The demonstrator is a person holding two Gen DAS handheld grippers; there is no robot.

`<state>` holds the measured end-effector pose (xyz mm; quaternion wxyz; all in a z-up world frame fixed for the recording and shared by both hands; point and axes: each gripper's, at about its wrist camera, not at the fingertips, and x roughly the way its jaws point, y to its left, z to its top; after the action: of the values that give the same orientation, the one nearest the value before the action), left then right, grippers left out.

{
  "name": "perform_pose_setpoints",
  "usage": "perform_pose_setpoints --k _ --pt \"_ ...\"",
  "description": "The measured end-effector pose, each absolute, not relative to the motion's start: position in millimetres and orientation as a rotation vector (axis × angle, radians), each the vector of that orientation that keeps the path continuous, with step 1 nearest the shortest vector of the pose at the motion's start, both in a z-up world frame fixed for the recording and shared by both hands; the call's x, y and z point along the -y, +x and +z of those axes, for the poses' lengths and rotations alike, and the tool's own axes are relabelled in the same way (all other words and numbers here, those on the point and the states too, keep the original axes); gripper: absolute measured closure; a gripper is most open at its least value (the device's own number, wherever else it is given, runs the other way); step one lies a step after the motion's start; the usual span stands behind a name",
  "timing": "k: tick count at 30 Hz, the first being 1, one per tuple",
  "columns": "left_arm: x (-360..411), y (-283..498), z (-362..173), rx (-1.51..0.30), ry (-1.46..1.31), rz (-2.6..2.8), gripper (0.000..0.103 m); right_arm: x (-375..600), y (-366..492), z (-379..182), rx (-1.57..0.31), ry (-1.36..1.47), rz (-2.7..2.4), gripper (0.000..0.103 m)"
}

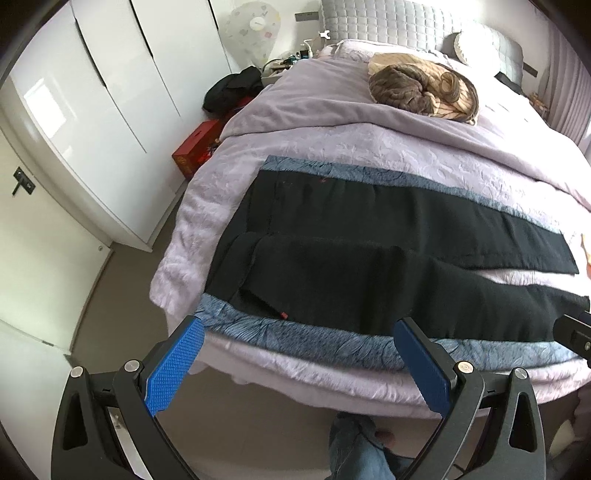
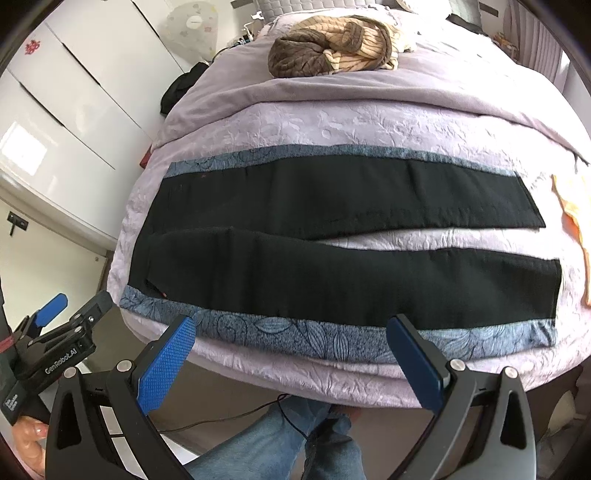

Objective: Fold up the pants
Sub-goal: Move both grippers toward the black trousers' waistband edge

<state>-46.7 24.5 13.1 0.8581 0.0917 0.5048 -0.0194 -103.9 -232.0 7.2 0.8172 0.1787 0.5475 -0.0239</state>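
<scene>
From my seat at the rig, the room reads left to right: white wardrobe doors (image 1: 92, 110) at nine to ten o'clock, a red box (image 1: 197, 147) on the floor beside the bed, a covered fan (image 1: 255, 29) at eleven, then the bed (image 1: 332, 140) under a lilac quilted cover filling the middle and right, with a grey padded headboard (image 1: 388, 18) at twelve and a heap of brown and cream striped cloth (image 1: 424, 88) near one o'clock; a blue-grey leaf-patterned cloth (image 2: 295, 332) lies across the foot of the bed, and an orange cloth (image 2: 576, 218) sits at three o'clock in the right wrist view; the black pants (image 2: 332, 277) lie flat on that patterned cloth, waist toward nine o'clock and legs running toward three o'clock, the two legs parting in a narrow wedge that shows the lilac cover; my left gripper (image 1: 299, 332) hangs over the near bed edge with its blue pads spread wide, nothing between them, the pants just beyond at twelve o'clock; my right gripper (image 2: 291, 328) stands just as wide and empty, the near leg's edge just past its tips; the fabric looks matte, fairly smooth, lightly creased near the waist, with a small red tag (image 1: 283, 315) at the near hem of the waist end; the person's blue jeans (image 2: 280, 443) show at six o'clock.
</scene>
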Motion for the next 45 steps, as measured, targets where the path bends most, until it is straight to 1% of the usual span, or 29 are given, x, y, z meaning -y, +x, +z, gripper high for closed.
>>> perform_pose_setpoints --k 8,13,26,41,45 --pt "-38.2 -44.8 7.3 -1.083 0.198 -0.038 0.000 225.0 -108.0 -1.2 -1.172 0.367 -0.078 0.000" --pt "-51.1 -27.9 0.3 -1.091 0.207 -0.052 0.000 215.5 -96.8 -8.5 -1.225 0.381 -0.088 0.000" --pt "-85.1 28.3 -28.8 -1.155 0.234 -0.124 0.000 189.7 -63.7 -38.9 -1.231 0.427 -0.181 0.000" --pt "-86.6 51.1 -63.8 -1.234 0.277 -0.171 0.000 173.5 -46.0 -56.6 -1.288 0.444 -0.209 0.000" --pt "-89.4 52.8 -75.3 -1.258 0.250 -0.190 0.000 171.4 -43.4 -64.5 -1.292 0.452 -0.193 0.000"
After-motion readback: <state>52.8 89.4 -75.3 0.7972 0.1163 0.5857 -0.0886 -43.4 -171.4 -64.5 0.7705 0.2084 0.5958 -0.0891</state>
